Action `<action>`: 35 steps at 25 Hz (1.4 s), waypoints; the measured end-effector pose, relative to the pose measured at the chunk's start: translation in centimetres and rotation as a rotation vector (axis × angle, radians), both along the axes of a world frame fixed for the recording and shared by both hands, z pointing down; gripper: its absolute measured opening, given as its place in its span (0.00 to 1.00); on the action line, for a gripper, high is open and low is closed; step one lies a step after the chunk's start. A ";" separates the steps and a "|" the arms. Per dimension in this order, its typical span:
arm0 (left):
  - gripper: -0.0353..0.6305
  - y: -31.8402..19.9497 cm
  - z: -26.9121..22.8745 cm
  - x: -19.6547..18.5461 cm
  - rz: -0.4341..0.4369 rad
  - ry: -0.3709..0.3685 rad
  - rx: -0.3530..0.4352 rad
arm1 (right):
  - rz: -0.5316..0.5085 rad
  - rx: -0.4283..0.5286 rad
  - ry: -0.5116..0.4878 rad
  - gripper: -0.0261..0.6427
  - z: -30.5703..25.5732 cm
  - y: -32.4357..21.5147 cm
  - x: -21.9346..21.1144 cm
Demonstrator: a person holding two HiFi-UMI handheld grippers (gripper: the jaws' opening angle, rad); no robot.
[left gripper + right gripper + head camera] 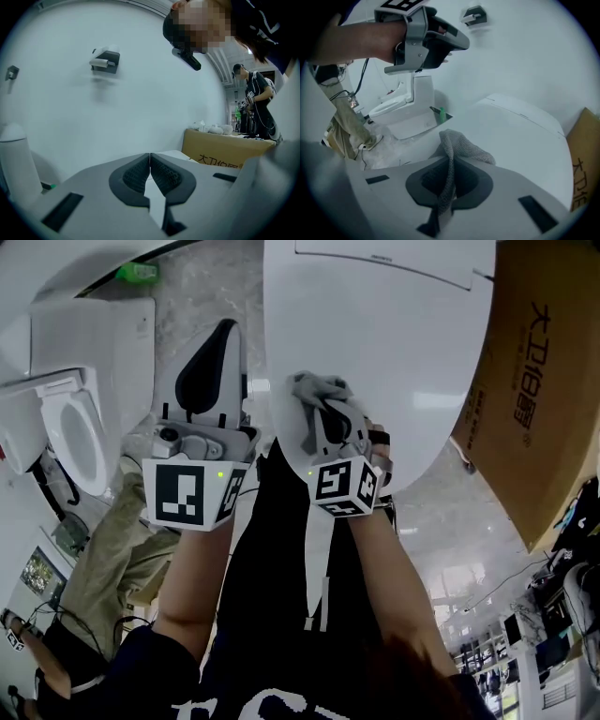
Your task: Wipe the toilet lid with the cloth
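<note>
Toilet lid point(375, 343) lies closed, broad, white and smooth, directly in front of the person, with the grey cloth point(457, 145) bunched at its near left edge. The right gripper point(326, 418) pinches a fold of that cloth between its pads, and the loose end spills forward over the lid. Whether the fabric already presses on the surface I cannot tell. The left gripper point(150, 174) is pressed together on nothing and hangs off to the left, above the floor between the lid and a second toilet point(75, 418).

The wipe itself looks barely begun. To do it well, I would tip the right gripper so the hanging fabric lies flat on the plastic, not only its bunched tip, and so the hard jaw ends ride above it and do not scrape. Long, overlapping strokes from the near rim toward the hinge end should cover the whole surface. The pinch needs to be firm, since drag on the smooth lid could pull the cloth out. A cardboard box point(544, 381) stands just beside the lid's right edge, so strokes there should be short. The left gripper is best held clear.
</note>
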State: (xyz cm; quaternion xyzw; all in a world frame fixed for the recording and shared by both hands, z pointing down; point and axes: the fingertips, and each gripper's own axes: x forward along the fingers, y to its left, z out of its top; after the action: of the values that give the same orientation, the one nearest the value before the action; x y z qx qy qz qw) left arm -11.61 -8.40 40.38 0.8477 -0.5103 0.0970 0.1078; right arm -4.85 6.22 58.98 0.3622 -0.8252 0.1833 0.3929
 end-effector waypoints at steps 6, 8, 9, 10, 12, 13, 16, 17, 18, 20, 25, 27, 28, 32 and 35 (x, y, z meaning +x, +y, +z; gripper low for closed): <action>0.09 0.5 0.3 -0.5 -0.018 0.002 -0.010 | -0.161 -0.047 -0.043 0.08 0.1 1.7 -6.1; 0.09 0.8 0.5 -0.6 -0.020 0.002 -0.013 | -0.204 -0.058 -0.053 0.08 0.1 2.9 -6.6; 0.09 1.0 0.6 -0.7 -0.020 0.003 -0.014 | -0.225 -0.063 -0.057 0.08 0.1 3.5 -6.6; 0.09 1.1 0.7 -0.7 -0.020 0.002 -0.014 | -0.243 -0.065 -0.058 0.08 0.1 4.0 -6.4; 0.09 1.3 0.9 -0.5 -0.021 0.001 -0.016 | -0.250 -0.065 -0.055 0.08 0.2 4.7 -5.2; 0.09 1.5 0.9 -0.4 -0.020 0.001 -0.018 | -0.236 -0.063 -0.051 0.08 0.2 4.9 -4.1; 0.09 1.8 1.0 0.1 -0.013 0.001 -0.019 | -0.152 -0.054 -0.022 0.08 0.3 5.0 0.4; 0.09 1.9 1.0 0.2 -0.010 0.001 -0.018 | -0.119 -0.051 -0.009 0.08 0.4 4.9 2.1; 0.09 1.9 1.0 0.3 -0.008 0.001 -0.017 | -0.087 -0.049 0.007 0.08 0.4 4.9 3.8; 0.09 2.1 1.0 0.5 -0.004 -0.001 -0.017 | -0.028 -0.042 0.040 0.08 0.5 4.8 7.2; 0.09 2.5 1.8 0.9 0.010 -0.011 -0.028 | 0.122 -0.021 0.124 0.08 0.5 4.2 15.1; 0.09 2.7 2.1 0.9 0.014 -0.019 -0.032 | 0.182 -0.013 0.153 0.08 0.5 3.9 17.8; 0.09 2.9 2.2 1.0 0.016 -0.022 -0.035 | 0.216 -0.011 0.163 0.08 0.5 3.8 19.0; 0.09 3.6 3.0 1.3 0.029 -0.026 -0.053 | 0.377 -0.007 0.148 0.08 0.5 4.1 23.1; 0.09 4.2 4.0 1.7 0.042 -0.027 -0.074 | 0.422 -0.004 0.164 0.08 0.6 5.1 24.4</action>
State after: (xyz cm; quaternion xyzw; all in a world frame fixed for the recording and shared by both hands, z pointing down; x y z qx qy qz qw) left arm -9.94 -4.20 44.41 0.8522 -0.4901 0.1293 0.1300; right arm 19.51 11.31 59.57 0.5398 -0.6960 0.2332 0.4121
